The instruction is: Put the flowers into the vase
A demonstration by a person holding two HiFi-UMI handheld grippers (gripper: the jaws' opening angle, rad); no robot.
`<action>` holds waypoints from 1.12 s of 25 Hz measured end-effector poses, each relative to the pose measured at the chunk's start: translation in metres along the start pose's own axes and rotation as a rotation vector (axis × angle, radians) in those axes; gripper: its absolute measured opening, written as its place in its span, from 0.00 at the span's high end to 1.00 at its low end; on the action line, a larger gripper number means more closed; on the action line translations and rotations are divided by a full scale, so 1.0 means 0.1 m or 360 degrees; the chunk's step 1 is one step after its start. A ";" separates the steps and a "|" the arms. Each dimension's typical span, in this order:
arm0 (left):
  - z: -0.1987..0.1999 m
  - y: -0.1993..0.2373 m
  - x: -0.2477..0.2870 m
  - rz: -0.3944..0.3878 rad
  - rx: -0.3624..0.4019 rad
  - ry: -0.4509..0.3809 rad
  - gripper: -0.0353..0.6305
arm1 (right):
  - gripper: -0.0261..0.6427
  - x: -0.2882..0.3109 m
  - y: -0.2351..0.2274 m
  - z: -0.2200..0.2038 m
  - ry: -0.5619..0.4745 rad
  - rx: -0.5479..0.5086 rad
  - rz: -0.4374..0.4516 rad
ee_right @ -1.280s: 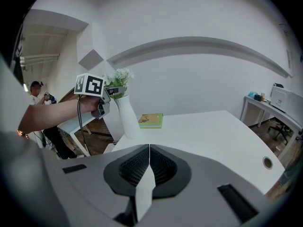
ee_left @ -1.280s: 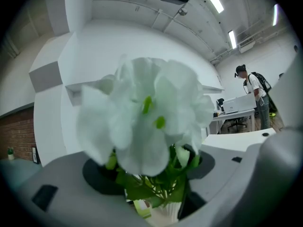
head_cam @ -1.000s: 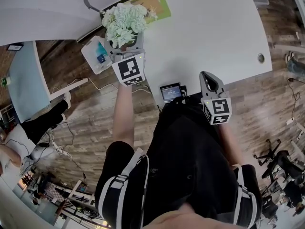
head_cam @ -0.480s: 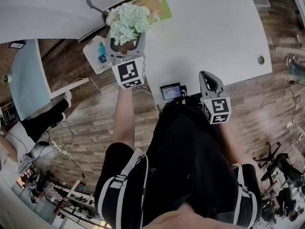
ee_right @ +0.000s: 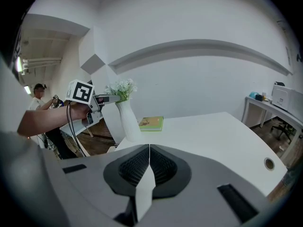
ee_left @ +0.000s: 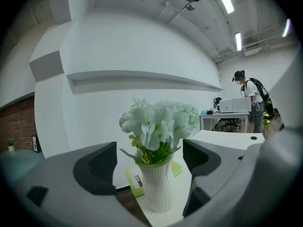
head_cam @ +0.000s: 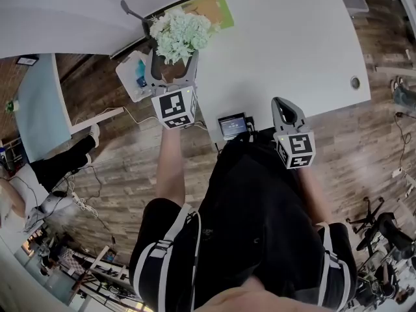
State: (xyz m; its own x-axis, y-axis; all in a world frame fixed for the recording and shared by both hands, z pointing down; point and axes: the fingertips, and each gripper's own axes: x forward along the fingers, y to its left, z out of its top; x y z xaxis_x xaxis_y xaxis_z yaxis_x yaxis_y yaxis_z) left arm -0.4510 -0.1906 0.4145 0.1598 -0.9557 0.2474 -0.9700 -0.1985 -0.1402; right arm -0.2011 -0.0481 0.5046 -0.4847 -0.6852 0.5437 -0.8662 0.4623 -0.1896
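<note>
**Flowers in the vase, left tool letting go**

The flowers, pale white-green blooms with a few green leaves, stand in the vase. The vase is white and ribbed and stands upright at the left end of the desk, close to its left edge. A green book lies flat on the desk just beyond the vase.

The left tool reaches in from the near side with one jaw on either side of the vase. Its jaws are opening. The left gripper view shows a gap between each pad and the white wall, so the vase stands between them but is not gripped.

The right tool is over the near edge of the desk, well to the right of the vase. Its jaws are pressed together with nothing between them (the ribbed pads meet along one line).

A small screen sits at the near edge of the desk between the two tools. There is a round hole in the desktop towards the right end. In the left gripper view, a person stands by another desk far off to the right.
</note>
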 end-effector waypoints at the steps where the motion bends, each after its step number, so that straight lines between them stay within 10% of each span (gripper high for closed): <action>1: -0.03 0.01 -0.05 0.0008 -0.0004 0.0010 0.25 | 0.94 -0.01 -0.01 0.00 -0.0004 0.0000 0.0000; 13: -0.15 -0.08 -1.16 0.0201 -0.0195 -0.0175 0.27 | 0.94 -0.20 0.02 0.03 -0.0059 0.0017 -0.0036; 23: -0.41 -0.69 -1.63 0.0072 -0.0552 -0.0074 0.88 | 0.94 -0.55 0.21 -0.24 -0.0003 0.0011 -0.0093; 28: -0.51 -0.82 -1.82 0.0061 -0.0617 0.0000 0.88 | 0.93 -0.64 0.31 -0.18 -0.0067 -0.0016 -0.0004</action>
State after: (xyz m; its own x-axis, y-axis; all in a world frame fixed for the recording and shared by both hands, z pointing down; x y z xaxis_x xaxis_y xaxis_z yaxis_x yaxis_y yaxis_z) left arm -0.4097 0.0111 0.4296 0.1222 -0.9608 0.2490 -0.9725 -0.0658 0.2233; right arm -0.1949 0.0204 0.4786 -0.4873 -0.7095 0.5091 -0.8663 0.4658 -0.1801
